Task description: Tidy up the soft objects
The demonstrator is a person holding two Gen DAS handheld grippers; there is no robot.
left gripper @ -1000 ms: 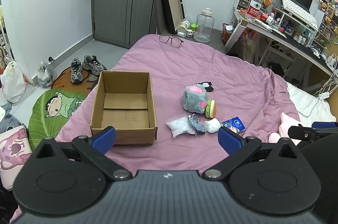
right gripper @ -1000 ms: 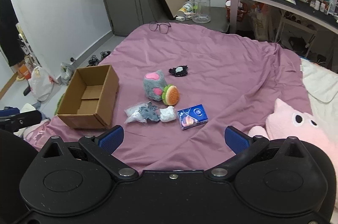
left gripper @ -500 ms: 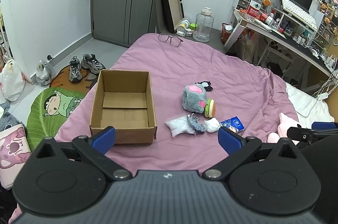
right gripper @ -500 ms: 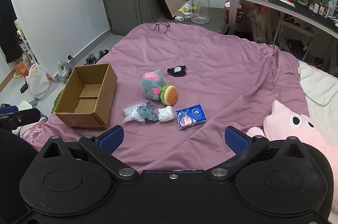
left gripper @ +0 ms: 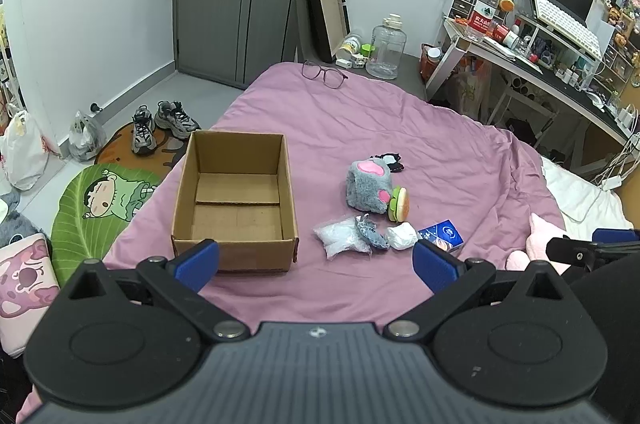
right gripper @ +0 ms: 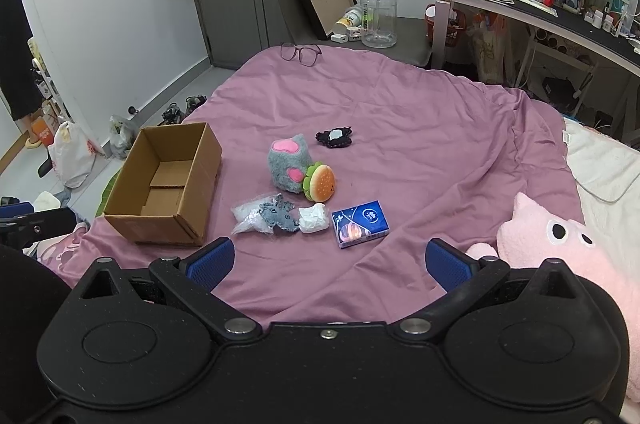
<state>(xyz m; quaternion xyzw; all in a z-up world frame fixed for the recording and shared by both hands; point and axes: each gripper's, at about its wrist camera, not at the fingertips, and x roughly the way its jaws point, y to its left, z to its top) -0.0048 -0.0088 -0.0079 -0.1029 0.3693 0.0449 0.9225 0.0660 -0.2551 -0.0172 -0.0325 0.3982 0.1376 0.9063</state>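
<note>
I hold both the left gripper (left gripper: 316, 264) and the right gripper (right gripper: 326, 262) spread wide and empty, low in frame. The grey plush (right gripper: 287, 163), burger toy (right gripper: 320, 181) and clear bag (right gripper: 250, 218) cluster mid-frame, right of the empty cardboard box (left gripper: 236, 252). My worry: soft fur compresses and slips from a shallow pinch. Only the right view shows the pink plush's (right gripper: 560, 244) face; the left shows sneakers (left gripper: 160, 127).

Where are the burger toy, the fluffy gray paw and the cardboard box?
burger toy (right gripper: 321, 183): right wrist view, on its bun.
fluffy gray paw (right gripper: 286, 167): right wrist view, on the gray fur.
cardboard box (left gripper: 236, 252): left wrist view, on its near outer wall.
</note>
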